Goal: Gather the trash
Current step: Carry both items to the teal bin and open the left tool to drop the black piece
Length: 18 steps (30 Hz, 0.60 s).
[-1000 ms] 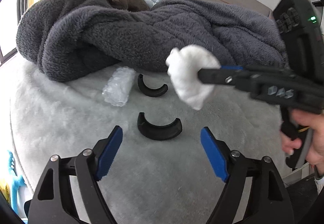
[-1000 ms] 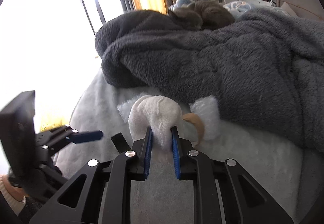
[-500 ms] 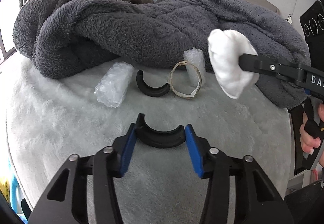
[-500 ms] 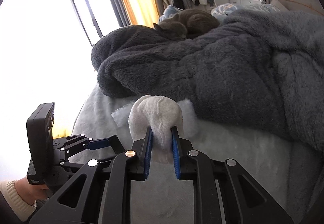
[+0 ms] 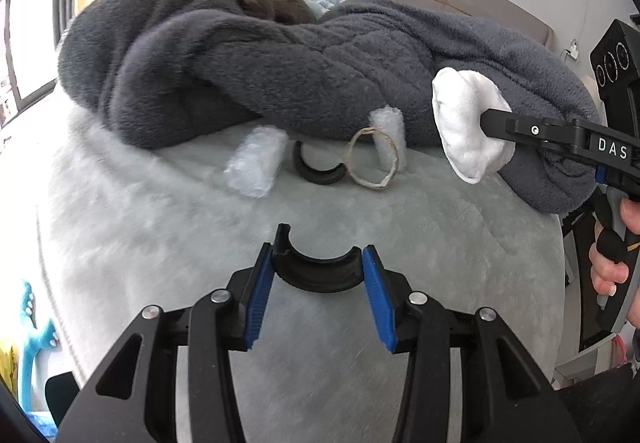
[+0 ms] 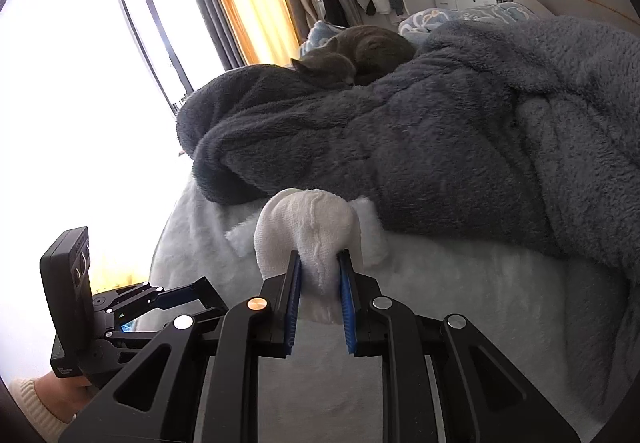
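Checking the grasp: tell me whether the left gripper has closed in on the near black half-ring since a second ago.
Yes. The left gripper moved forward and now clamps the black half-ring.

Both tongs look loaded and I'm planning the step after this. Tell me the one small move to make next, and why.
Probably lift the left tongs straight up. Their blue pads sit against both ends of the black half-ring, which lies low on the pale plush cover. The right tongs already pinch the white cloth wad clear of the bed, so only the half-ring needs raising before both go to the trash.
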Motion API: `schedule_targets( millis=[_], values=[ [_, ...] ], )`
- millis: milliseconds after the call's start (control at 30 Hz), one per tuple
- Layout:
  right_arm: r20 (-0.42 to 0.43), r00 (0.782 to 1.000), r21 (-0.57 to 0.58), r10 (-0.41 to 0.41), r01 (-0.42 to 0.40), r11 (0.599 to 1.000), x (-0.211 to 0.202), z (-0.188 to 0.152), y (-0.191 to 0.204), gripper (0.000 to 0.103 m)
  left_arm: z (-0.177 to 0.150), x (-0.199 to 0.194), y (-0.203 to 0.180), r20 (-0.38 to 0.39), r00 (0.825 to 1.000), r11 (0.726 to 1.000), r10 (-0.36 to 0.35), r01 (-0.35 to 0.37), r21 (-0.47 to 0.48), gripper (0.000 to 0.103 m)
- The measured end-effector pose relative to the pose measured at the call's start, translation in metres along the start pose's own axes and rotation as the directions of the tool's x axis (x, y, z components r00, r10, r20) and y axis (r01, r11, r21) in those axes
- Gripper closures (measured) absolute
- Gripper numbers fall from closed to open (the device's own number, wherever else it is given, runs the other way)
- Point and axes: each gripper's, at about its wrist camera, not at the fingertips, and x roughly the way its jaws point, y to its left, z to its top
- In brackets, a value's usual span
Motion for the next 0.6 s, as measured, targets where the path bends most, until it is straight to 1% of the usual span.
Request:
schedule_targets(
  millis=[300,433,600],
  values=[
    [-0.016,0.999,-0.033,0.046,-0.046,0.998,0.008,-0.012,0.051,0.084,-0.018,-0.038,0.029,0.008,0.999,0.998,0.051,-0.051,-0.039,0.056],
    [-0.021,0.998,-0.058,0.064,-0.065,0.996,0.009,-0.018,0.077,0.084,-0.034,-0.059,0.045,0.01,0.997,0.995,0.08,-0.079,-0.057,0.056],
    [-0.041,0.995,-0.1,0.086,-0.09,0.991,0.018,-0.028,0.114,0.084,-0.058,-0.082,0.069,0.005,0.99,0.987,0.139,-0.138,-0.088,0.055]
  ],
)
